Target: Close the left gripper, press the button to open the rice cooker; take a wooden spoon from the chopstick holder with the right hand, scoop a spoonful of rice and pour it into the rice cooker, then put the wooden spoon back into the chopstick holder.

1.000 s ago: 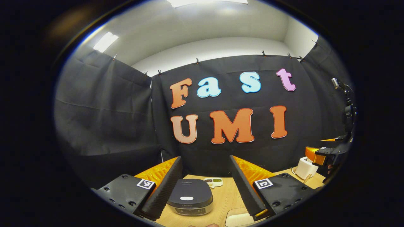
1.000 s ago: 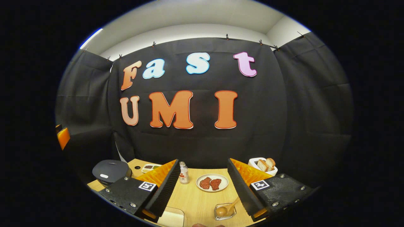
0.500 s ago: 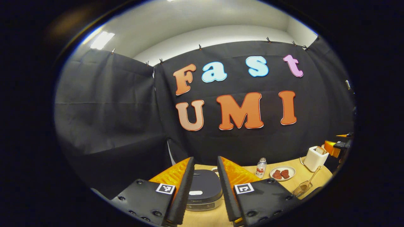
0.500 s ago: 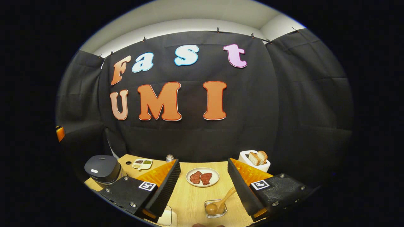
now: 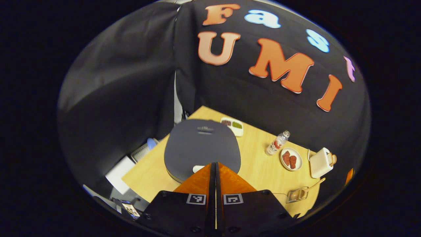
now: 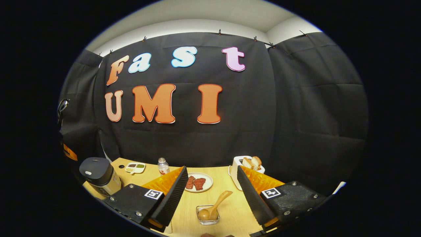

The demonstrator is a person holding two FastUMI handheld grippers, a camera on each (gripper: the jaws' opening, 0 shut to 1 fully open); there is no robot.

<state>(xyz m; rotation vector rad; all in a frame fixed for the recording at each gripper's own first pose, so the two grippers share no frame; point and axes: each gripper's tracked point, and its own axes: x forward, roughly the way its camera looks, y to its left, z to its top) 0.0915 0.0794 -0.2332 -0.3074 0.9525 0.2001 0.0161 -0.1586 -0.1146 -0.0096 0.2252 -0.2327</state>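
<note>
Both fingers of the left gripper meet, poised above the rice cooker. Right gripper gapes; the wooden spoon sits at six o'clock in its holder.

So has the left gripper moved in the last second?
Yes. The left gripper closed and tipped down over the rice cooker, whose lid now looms just past its shut fingertips.

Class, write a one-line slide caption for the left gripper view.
Shut left tool poised above the closed rice cooker, tips near its white button.
</note>
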